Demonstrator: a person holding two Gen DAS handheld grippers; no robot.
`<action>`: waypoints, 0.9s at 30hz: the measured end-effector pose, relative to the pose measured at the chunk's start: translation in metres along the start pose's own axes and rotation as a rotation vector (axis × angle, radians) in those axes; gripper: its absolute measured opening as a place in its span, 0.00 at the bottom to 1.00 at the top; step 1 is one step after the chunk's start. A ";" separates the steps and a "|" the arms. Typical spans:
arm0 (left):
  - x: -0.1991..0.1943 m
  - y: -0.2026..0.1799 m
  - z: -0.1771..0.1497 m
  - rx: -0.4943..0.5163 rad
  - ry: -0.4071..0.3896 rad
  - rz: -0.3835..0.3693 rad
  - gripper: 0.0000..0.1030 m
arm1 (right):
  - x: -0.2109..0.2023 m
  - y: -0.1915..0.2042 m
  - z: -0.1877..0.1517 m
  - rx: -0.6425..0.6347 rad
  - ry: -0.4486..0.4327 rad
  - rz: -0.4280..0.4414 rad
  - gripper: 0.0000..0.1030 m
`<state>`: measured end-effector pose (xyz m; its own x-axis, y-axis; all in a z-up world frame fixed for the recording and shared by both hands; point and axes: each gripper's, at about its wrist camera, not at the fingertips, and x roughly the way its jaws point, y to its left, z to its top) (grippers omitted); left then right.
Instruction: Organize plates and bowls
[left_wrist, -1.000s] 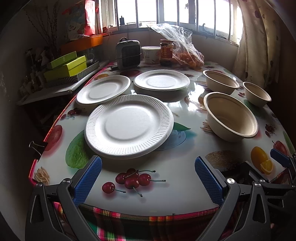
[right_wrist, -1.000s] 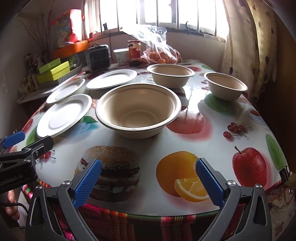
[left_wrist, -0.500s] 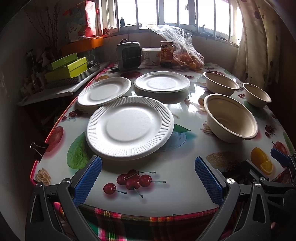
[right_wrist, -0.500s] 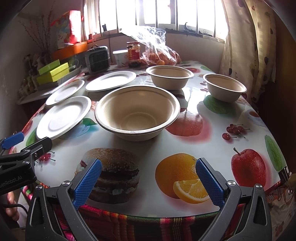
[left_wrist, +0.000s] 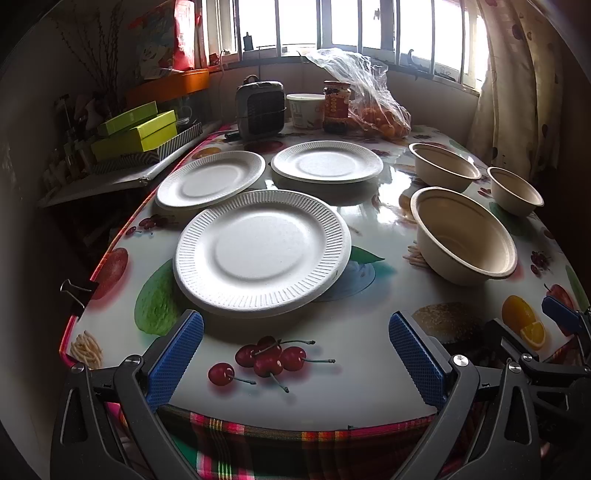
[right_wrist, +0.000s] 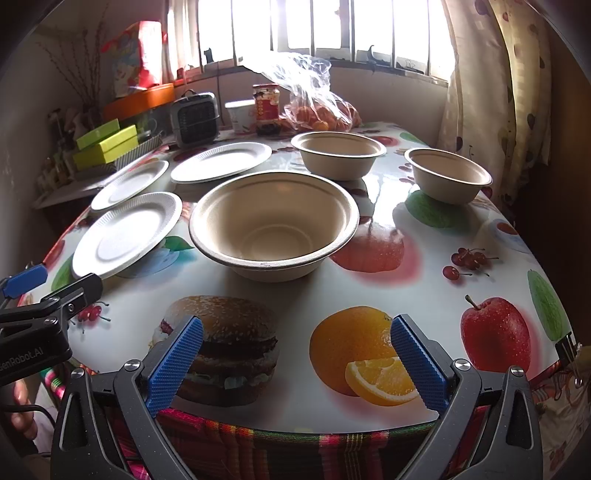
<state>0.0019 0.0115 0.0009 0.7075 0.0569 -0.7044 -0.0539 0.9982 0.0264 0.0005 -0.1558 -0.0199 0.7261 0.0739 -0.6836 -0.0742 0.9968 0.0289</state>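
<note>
1. The left gripper (left_wrist: 295, 354) hangs at the near edge of the table (left_wrist: 362, 373), its 2 blue-padded fingers (left_wrist: 175, 356) spread wide with nothing between them.
2. At 12 o'clock from that gripper lies the nearest plate (left_wrist: 262, 253), white and ribbed, flat on the fruit-print cloth and just beyond the printed cherries (left_wrist: 267, 360).
3. A 2nd plate (left_wrist: 210, 180) lies at about 11 o'clock, its rim just behind the nearest plate's far edge; whether they touch cannot be told. A 3rd plate (left_wrist: 327, 161) sits further back at roughly 12 o'clock, apart from both.
4. The right gripper (right_wrist: 295, 356) hovers over the near table edge above a printed burger (right_wrist: 221, 347) and orange (right_wrist: 354, 350), jaws wide apart and empty.
5. The large bowl (right_wrist: 275, 225), beige and upright, stands at 12 o'clock from the right gripper, near it.
6. A medium bowl (right_wrist: 338, 153) stands behind it, slightly towards 1 o'clock, and a small bowl (right_wrist: 448, 173) at about 2 o'clock; the 3 bowls stand apart, none nested.
7. At the far end of the table stand a small heater (left_wrist: 260, 107), a white tub (left_wrist: 306, 109), a jar (left_wrist: 337, 105) and a plastic bag of oranges (left_wrist: 373, 107).
8. The left gripper's frame also shows at 9 o'clock in the right wrist view.
</note>
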 end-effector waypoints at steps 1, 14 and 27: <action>0.000 0.000 0.000 -0.001 -0.001 0.001 0.98 | 0.000 0.000 0.000 0.000 0.001 0.000 1.00; 0.000 0.002 0.000 -0.006 -0.003 -0.012 0.98 | 0.000 0.001 0.000 0.000 -0.001 0.001 1.00; -0.002 0.004 0.002 -0.007 -0.005 -0.011 0.98 | -0.001 0.001 0.002 -0.002 -0.003 0.001 1.00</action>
<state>0.0018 0.0152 0.0034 0.7117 0.0456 -0.7010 -0.0509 0.9986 0.0133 0.0009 -0.1552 -0.0182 0.7279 0.0749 -0.6816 -0.0765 0.9967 0.0278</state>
